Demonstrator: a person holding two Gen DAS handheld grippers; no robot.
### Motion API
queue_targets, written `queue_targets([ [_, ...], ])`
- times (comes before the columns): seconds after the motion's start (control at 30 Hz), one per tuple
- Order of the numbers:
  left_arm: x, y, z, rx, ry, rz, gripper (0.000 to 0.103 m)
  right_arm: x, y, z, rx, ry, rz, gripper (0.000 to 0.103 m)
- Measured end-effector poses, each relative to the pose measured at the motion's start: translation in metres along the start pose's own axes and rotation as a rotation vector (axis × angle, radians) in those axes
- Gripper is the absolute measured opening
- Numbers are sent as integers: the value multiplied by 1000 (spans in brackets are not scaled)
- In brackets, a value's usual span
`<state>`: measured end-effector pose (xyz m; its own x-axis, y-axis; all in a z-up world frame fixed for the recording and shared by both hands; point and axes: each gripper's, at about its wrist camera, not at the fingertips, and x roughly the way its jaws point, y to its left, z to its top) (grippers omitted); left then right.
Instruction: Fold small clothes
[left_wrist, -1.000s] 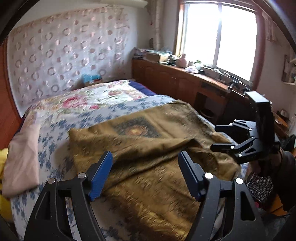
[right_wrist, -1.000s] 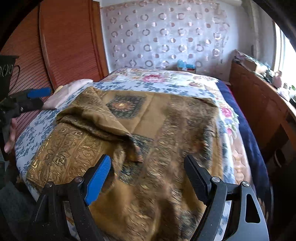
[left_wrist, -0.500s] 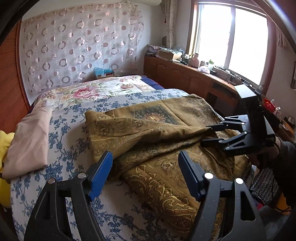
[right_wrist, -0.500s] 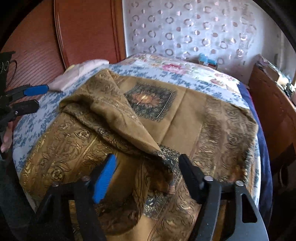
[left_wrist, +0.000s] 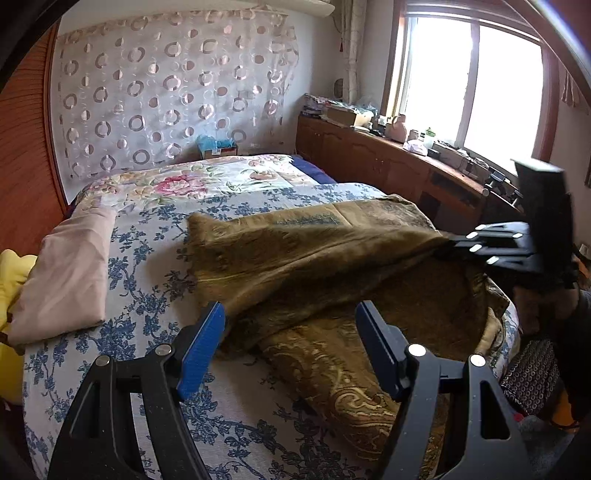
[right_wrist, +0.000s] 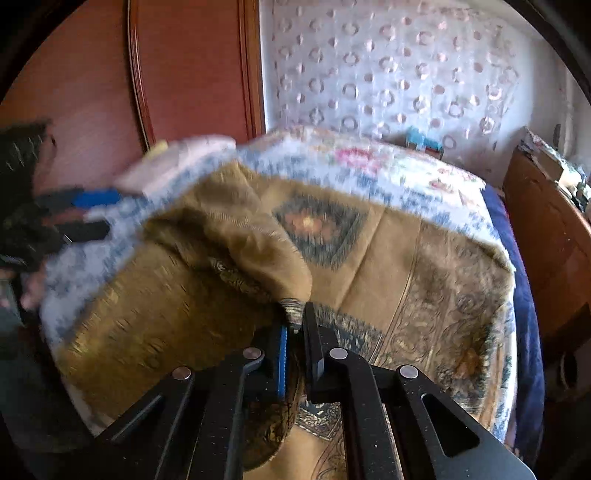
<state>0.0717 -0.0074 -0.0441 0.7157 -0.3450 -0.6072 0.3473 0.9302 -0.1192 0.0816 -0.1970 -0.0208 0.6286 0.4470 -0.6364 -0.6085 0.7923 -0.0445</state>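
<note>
Right wrist view: the right gripper (right_wrist: 294, 325) has its jaws drawn together on a bunched fold of the brown patterned cloth (right_wrist: 406, 266). The jaws have just been closing, and the cloth is pinched between the pads. From the pinch point the fold rises toward the far left, forming a ridge over the flat part of the cloth.

The cloth lies on the bed (left_wrist: 155, 266), on its right half as seen from the left wrist camera — its near right edge hangs over the bed's side. A blue and white floral bedcover shows bare on the left half.

Left wrist view: the left gripper (left_wrist: 290, 325) stands with its jaws wide apart above the near edge of the cloth (left_wrist: 295, 258). Nothing is between the fingers; the blue pad (left_wrist: 201, 350) is clear of the fabric. The right gripper (left_wrist: 448, 245) appears at the right edge of this view, clamped on the lifted fold.

Other items:
- a folded beige cloth (left_wrist: 70, 273) lies at the left side of the bed, apart from the brown cloth;
- a wooden cabinet (left_wrist: 388, 162) runs along the right wall under the window (left_wrist: 469, 77).
</note>
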Motion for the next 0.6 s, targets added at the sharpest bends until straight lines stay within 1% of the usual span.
queue_targets([
  [0.07,-1,2,0,-5,-3,2,74,-19,1,3,14,-58,-18,6],
  [0.17,-3,2,0,-7,-9,0,74,-50,1,-4,51,-129,-39,6],
  [0.23,-4,0,1,-2,-12,-2,74,-64,0,-10,66,-146,-48,6],
  [0.3,-6,-2,1,1,-18,-6,74,-81,-5,-19,77,-164,-85,6],
  [0.37,-6,-5,2,3,-22,-10,74,-97,-11,-29,80,-162,-128,6],
  [0.47,-7,-10,3,13,-28,-16,74,-105,-18,-42,97,-145,-207,6],
  [0.53,-8,-12,4,16,-30,-23,74,-98,-26,-56,107,-90,-285,6],
  [0.57,-8,-14,4,21,-30,-23,74,-92,-30,-63,121,-59,-301,6],
  [0.6,-8,-15,5,24,-30,-23,74,-87,-37,-72,153,-36,-293,6],
])
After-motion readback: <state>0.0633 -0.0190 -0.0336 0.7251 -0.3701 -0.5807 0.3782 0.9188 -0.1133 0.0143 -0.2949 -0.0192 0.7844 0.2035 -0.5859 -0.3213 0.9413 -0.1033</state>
